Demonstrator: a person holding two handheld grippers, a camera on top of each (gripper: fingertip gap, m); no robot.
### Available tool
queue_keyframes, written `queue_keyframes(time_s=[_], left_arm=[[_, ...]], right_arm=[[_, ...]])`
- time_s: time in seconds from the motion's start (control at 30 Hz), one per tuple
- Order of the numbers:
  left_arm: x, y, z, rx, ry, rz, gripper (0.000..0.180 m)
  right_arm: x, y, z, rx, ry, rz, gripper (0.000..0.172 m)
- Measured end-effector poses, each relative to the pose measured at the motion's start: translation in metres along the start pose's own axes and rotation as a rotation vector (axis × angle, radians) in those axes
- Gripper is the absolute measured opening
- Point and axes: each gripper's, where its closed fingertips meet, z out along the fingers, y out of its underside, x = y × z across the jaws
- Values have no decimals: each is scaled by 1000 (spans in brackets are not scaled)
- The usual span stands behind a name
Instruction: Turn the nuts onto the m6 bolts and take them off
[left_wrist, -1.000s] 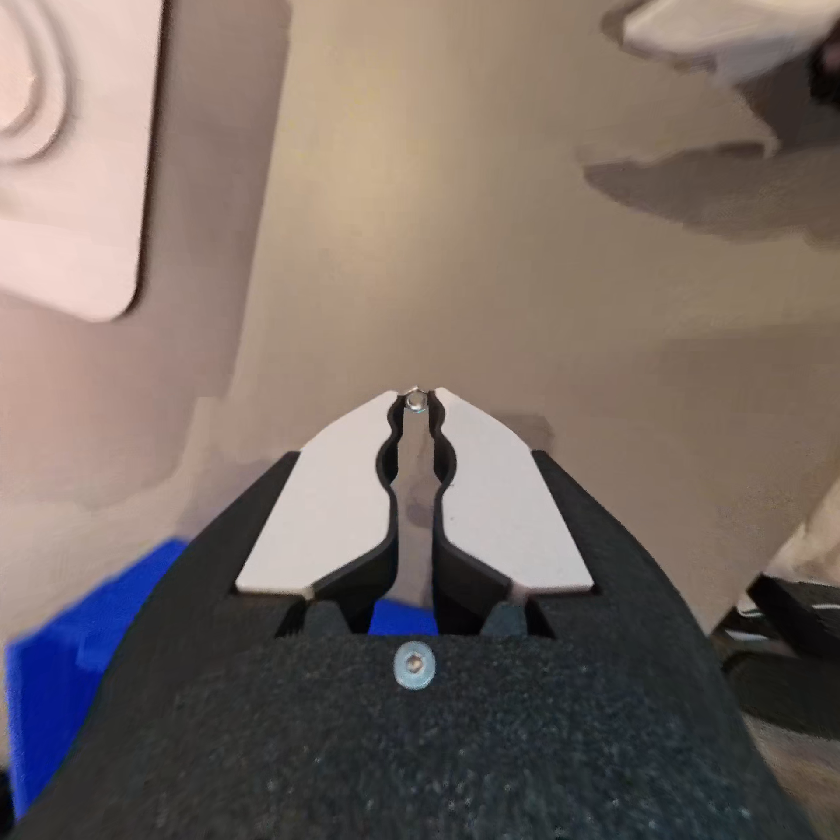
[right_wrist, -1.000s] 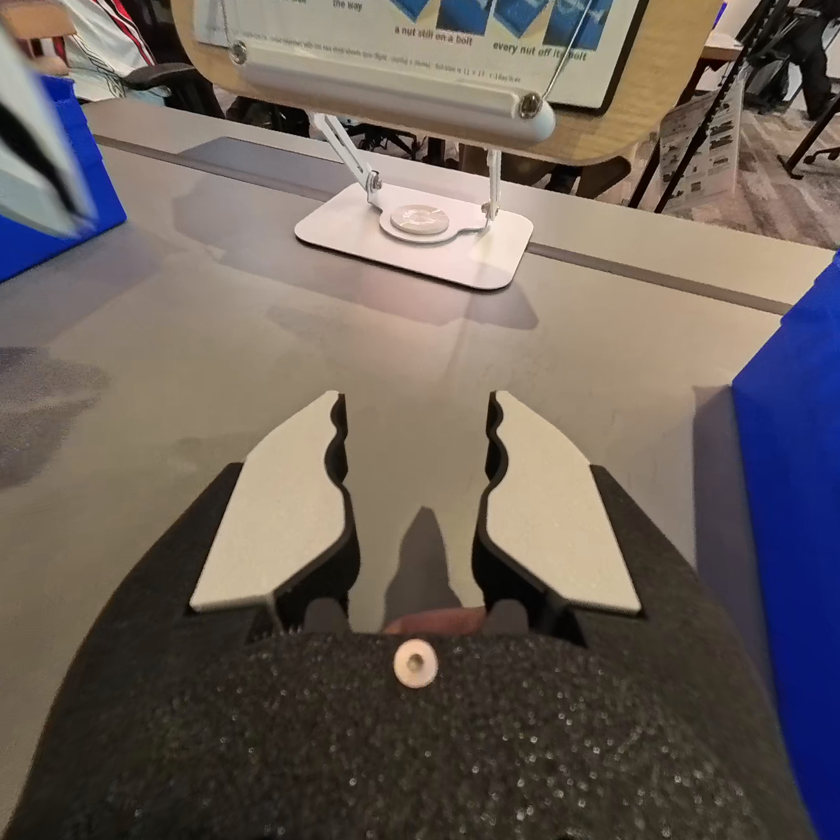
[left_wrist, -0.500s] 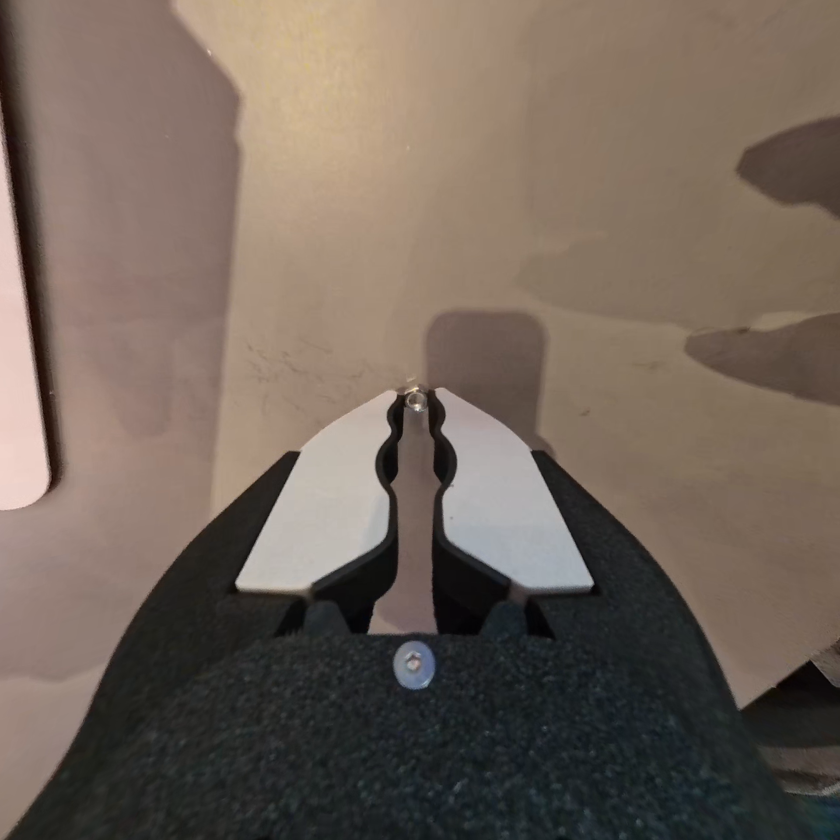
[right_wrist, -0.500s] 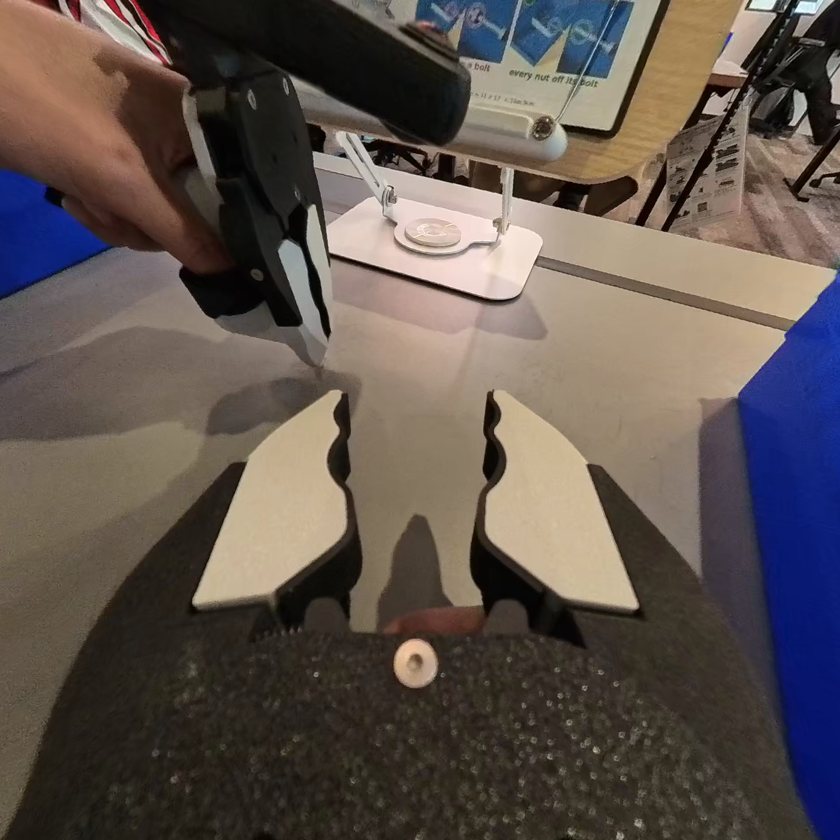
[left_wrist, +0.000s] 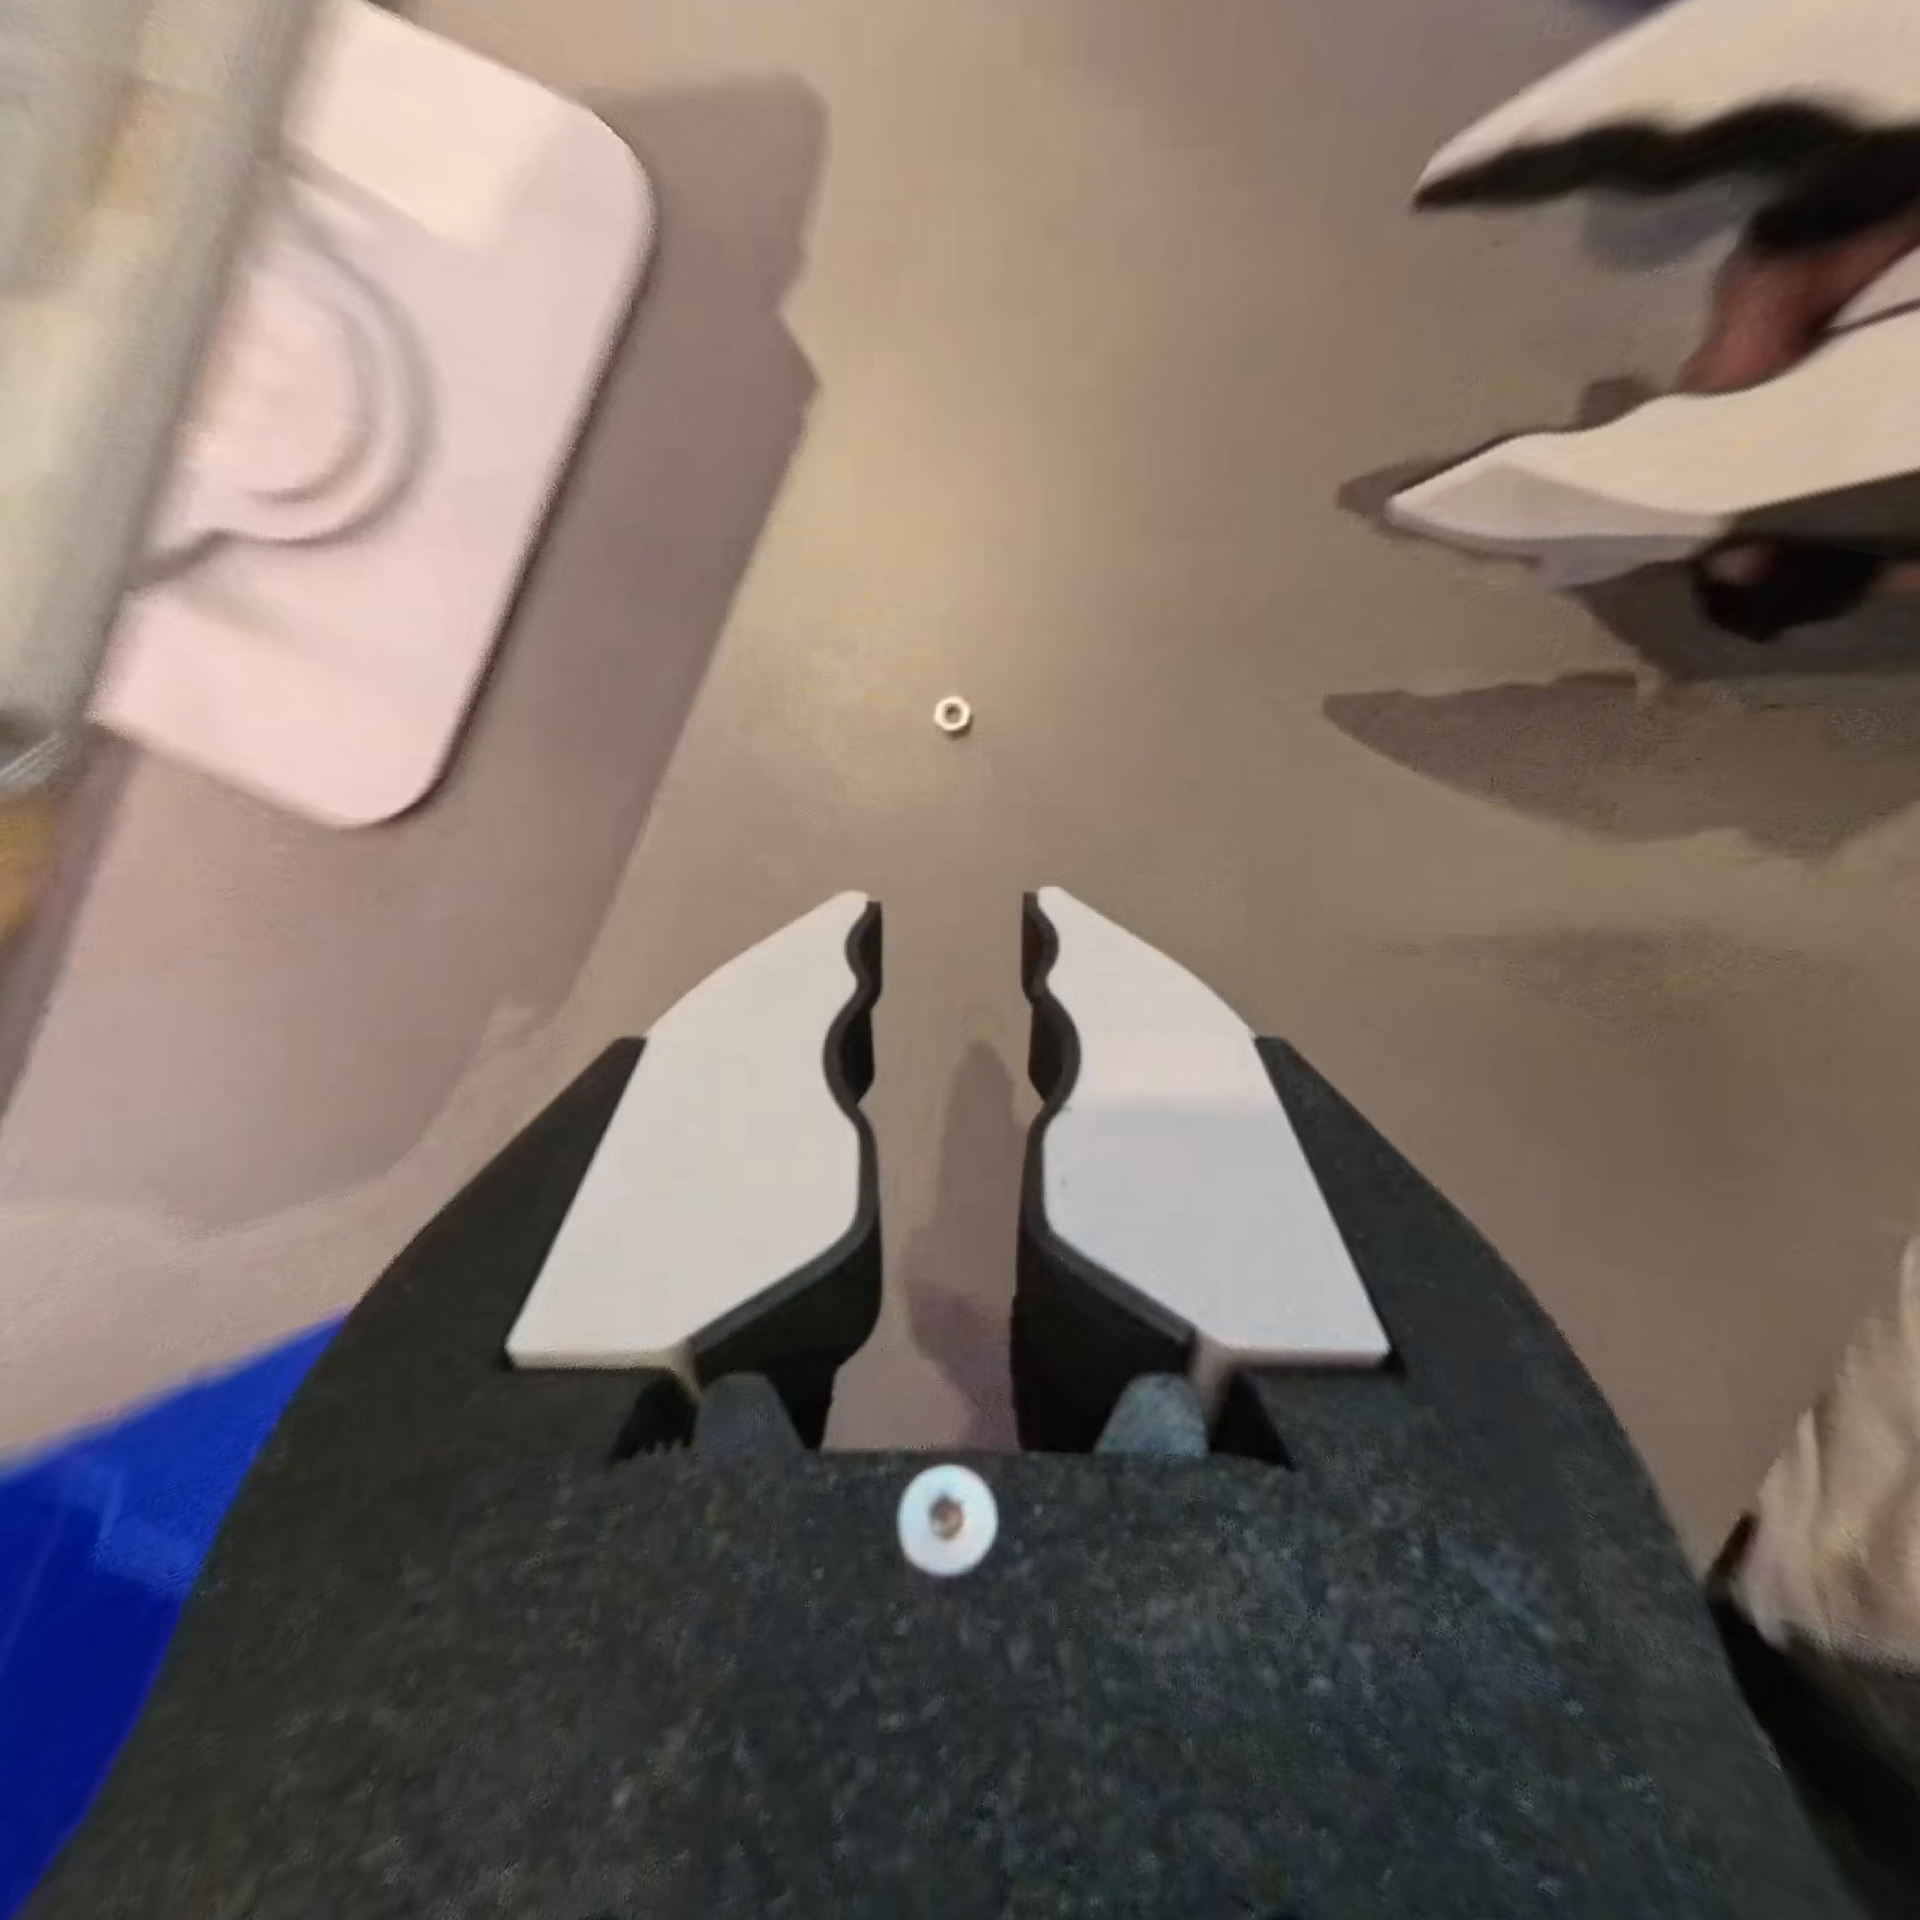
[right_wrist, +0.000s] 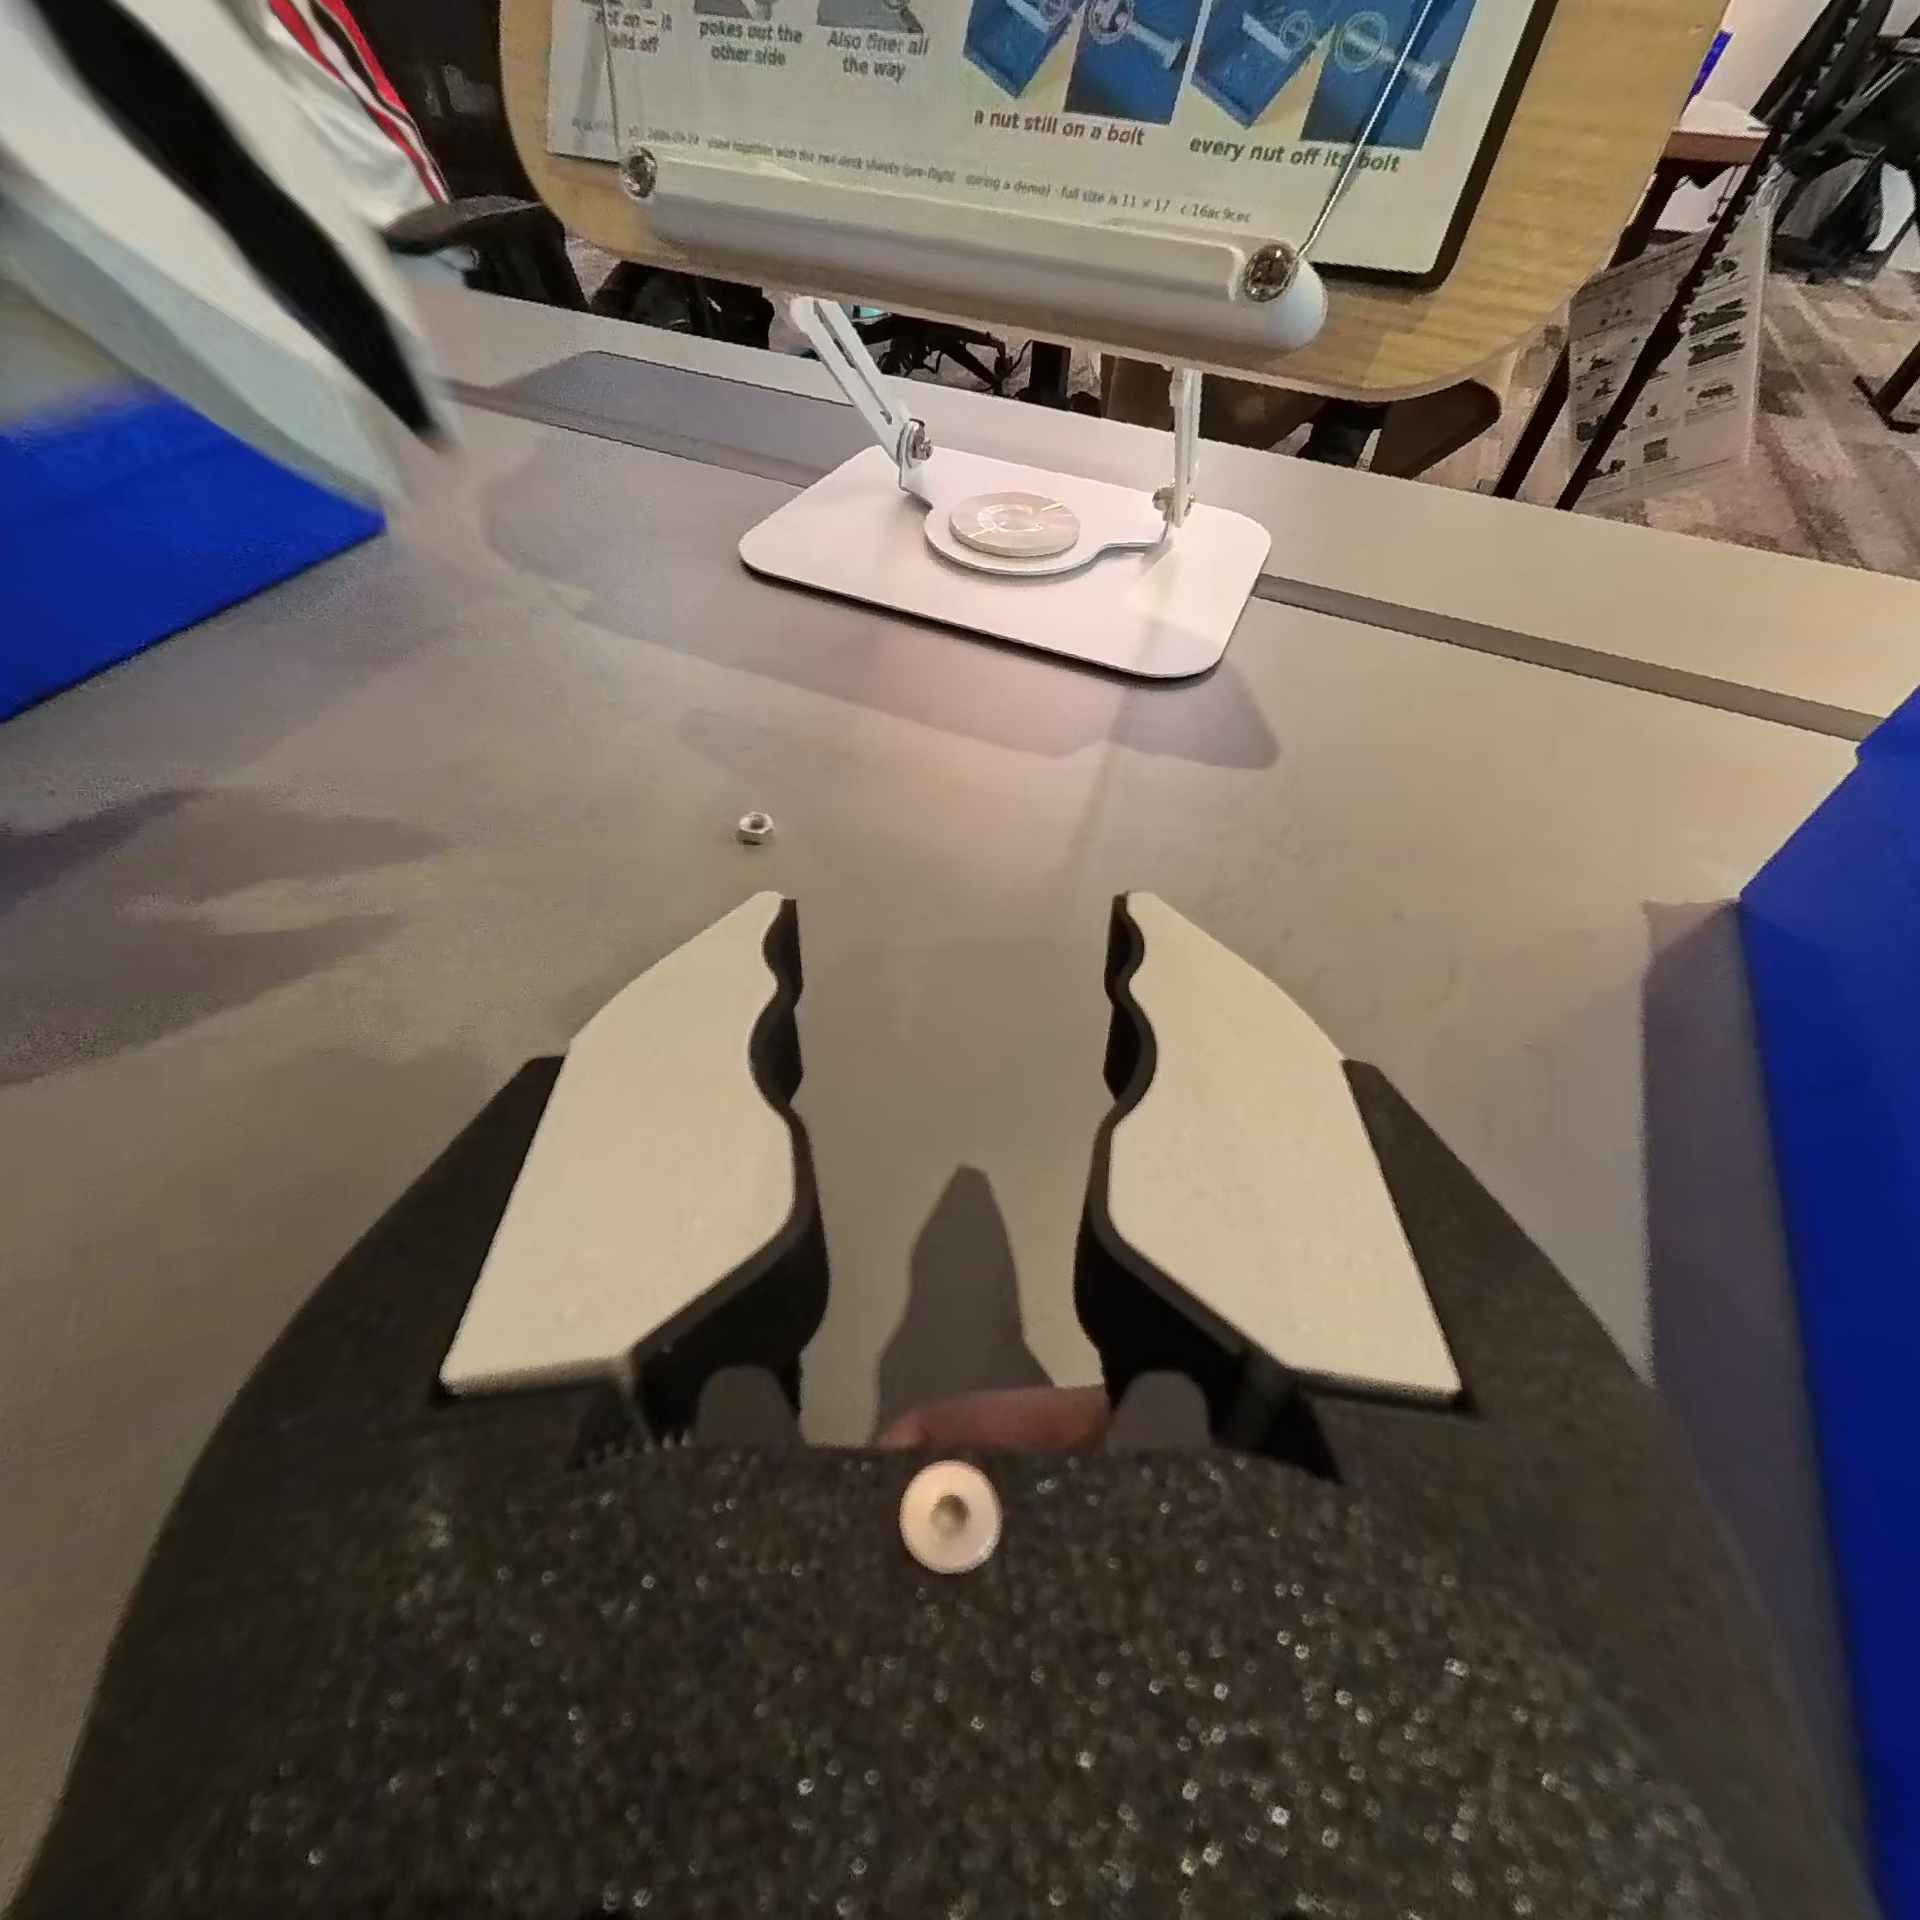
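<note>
- My left gripper (left_wrist: 951, 904) is partly open with nothing between its fingers.
- My right gripper (right_wrist: 954, 909) is spread wider, also bare.
- I see one small silver nut (left_wrist: 952, 714) lying flat on the grey counter (left_wrist: 1143, 312), ahead of the left gripper's fingertips and apart from them.
- In the right wrist view the nut sits just ahead-left of my left fingertip.
</note>
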Motion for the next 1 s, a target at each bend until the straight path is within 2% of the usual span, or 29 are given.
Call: queue_keyframes(time_s=[0.1, 0.2, 0.3, 0.33, 0.43, 0.57, 0.67, 0.8, 0.9, 1.0], left_arm=[[-8, 37, -89, 246, -211, -133, 30], [-25, 120, -147, 346, -492, -342, 32], [-28, 207, -158, 293, -641, -559, 37], [-25, 224, -156, 294, -650, -606, 38], [-13, 252, -146, 305, -630, -722, 38], [-12, 266, -140, 259, -663, -777, 41], [-28, 254, -147, 221, -668, -709, 40], [-79, 234, -148, 80, -587, -690, 43], [-120, 213, -125, 30, -430, -795, 46], [-157, 215, -98, -82, -391, -888, 45]], right_arm=[[-1, 0, 0, -2, -4, -6, 56], [-2, 1, 1, -6, -10, -5, 56], [-4, 1, 1, -7, -20, 0, 56], [-5, 1, 2, -9, -23, -1, 56], [-6, 2, 3, -15, -24, -9, 56], [-8, 3, 4, -22, -26, -26, 56], [-12, 4, 5, -27, -31, -44, 56], [-18, 4, 6, -38, -42, -80, 56], [-21, 5, 7, -44, -36, -115, 56], [-23, 5, 8, -47, -34, -139, 56]])
